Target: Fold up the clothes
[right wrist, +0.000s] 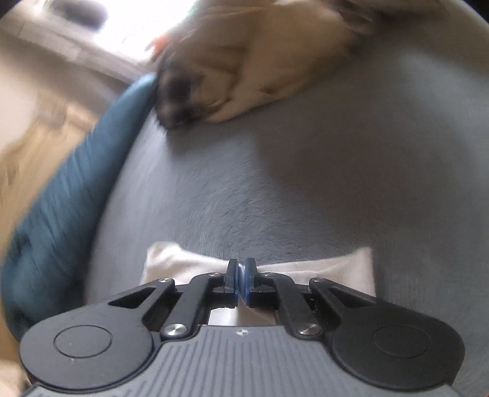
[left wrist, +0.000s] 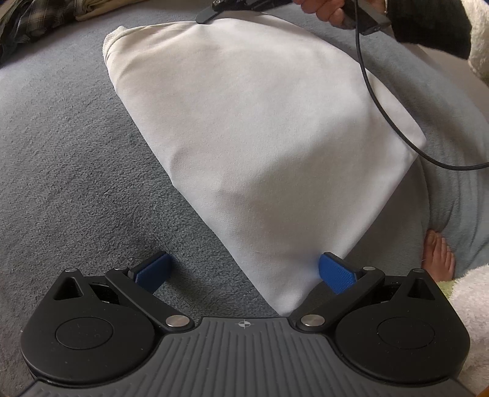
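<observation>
A folded white garment lies flat on the grey fleece bedding. My left gripper hangs open over the near corner of the garment. That corner sits between its blue pads, which do not press on it. My right gripper is at the garment's far edge and is shut. The cloth there draws in to its closed pads from both sides. In the left wrist view, the right gripper and the hand holding it show at the top.
A black cable loops over the garment's right side. A bare foot rests at the right. Plaid clothes lie at the far left. A beige garment and a teal cover lie beyond the right gripper.
</observation>
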Available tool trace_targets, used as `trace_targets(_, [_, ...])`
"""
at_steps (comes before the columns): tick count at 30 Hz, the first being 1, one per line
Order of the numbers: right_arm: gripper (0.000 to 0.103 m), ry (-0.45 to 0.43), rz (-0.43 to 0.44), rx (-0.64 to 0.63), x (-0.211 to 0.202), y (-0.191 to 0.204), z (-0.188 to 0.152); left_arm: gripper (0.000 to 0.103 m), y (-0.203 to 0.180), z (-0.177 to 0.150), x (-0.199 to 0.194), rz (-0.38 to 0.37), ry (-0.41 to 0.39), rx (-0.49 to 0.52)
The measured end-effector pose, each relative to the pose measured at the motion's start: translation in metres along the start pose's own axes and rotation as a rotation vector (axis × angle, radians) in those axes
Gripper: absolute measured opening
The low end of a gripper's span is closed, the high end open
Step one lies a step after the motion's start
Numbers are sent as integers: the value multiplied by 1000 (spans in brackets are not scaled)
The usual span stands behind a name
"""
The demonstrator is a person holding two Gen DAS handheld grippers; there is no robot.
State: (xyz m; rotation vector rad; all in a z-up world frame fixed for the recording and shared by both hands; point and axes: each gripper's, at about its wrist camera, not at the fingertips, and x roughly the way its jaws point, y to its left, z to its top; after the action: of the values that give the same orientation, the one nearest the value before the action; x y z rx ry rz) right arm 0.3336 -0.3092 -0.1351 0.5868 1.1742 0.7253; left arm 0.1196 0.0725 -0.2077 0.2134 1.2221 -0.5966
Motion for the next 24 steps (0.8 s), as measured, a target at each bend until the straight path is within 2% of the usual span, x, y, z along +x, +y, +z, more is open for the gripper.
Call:
trace_targets(3, [5,-103,28,248,-14,-30,4,103,3,2,3,1,1,1])
trace_targets(4, [5,-122,28,270,-17,-32,5,103,5,3,4,1,1,1])
trace_targets(7, [5,-112,13,125,-21,-7,4,103,5,2,1,0,2,1])
trace_targets(14, [5,124,78,-235,24,74,-15,103,-8,3,0,9,8,-4])
trace_targets(16, [5,165,60,-261,41,84,-18,103,-10,13,15,12,12,-8])
trace_targets(17, [5,179,45,-262,50,87,-19,103,-21,8,14,15,13,-9])
trace_targets(18, [4,173,31,-250,57,87,-19,103,-26,6,14,19,16,-9])
trace_targets(20, [5,70,4,-161,57,82,-12,103,-28,10,18,25,21,-12])
trace_targets(22, [10,-40,-18,-84,48,77,-6,103,-29,15,22,31,26,-13])
trace_targets(23, [10,-64,-11,-74,44,77,-4,103,-30,16,24,33,28,-14])
trace_targets(24, [10,-49,20,-91,43,79,-4,103,-30,18,26,35,31,-15])
